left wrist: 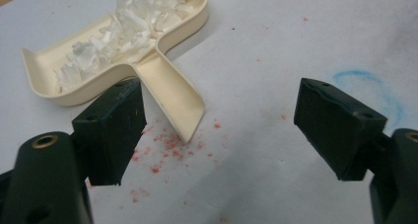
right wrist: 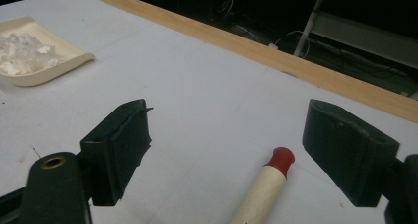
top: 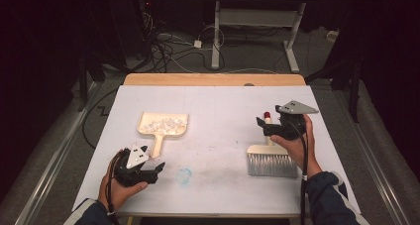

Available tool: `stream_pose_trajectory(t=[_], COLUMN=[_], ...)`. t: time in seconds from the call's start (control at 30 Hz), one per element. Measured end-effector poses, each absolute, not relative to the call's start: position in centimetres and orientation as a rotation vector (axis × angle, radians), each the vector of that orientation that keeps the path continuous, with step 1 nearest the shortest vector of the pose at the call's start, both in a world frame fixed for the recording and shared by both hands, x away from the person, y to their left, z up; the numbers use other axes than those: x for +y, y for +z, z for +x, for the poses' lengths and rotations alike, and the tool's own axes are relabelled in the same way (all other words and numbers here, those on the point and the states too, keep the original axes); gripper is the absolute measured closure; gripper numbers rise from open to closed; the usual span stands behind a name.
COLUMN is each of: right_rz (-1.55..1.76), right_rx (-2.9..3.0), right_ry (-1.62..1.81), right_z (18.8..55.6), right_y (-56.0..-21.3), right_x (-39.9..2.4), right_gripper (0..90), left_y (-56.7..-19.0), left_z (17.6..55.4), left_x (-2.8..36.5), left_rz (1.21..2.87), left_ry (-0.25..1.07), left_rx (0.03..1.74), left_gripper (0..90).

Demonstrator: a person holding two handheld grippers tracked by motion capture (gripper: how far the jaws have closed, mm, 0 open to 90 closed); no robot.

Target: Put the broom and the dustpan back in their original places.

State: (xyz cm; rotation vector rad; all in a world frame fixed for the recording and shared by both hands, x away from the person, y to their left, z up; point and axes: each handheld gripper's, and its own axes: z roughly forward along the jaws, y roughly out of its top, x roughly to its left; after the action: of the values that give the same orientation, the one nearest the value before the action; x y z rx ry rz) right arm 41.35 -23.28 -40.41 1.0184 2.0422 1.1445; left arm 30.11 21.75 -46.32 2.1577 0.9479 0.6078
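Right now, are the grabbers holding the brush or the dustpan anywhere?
Nothing is held. The left gripper has its jaws wide open, off the dustpan handle. The right gripper is open too, above the brush handle.

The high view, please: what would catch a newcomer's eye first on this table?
Probably the cream dustpan, lying left of centre on the white table and heaped with crumpled white scraps. To its right lies a hand brush, bristles toward the person, its red-tipped handle under the open right gripper. The left gripper hovers open just beside the dustpan's handle.
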Motion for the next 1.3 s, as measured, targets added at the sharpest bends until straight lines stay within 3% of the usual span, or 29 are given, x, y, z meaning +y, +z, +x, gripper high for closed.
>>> stream_pose_trajectory(t=[1.3], right_rz=[0.881], right_rx=[2.027], right_ry=[1.173], right_z=[36.7], right_y=[-38.8], right_x=[-23.5], right_gripper=[19.9], left_y=[-46.5], left_z=[29.9], left_x=[21.2], left_rz=[2.214], left_ry=[0.629], left_rx=[0.9], left_gripper=[18.7])
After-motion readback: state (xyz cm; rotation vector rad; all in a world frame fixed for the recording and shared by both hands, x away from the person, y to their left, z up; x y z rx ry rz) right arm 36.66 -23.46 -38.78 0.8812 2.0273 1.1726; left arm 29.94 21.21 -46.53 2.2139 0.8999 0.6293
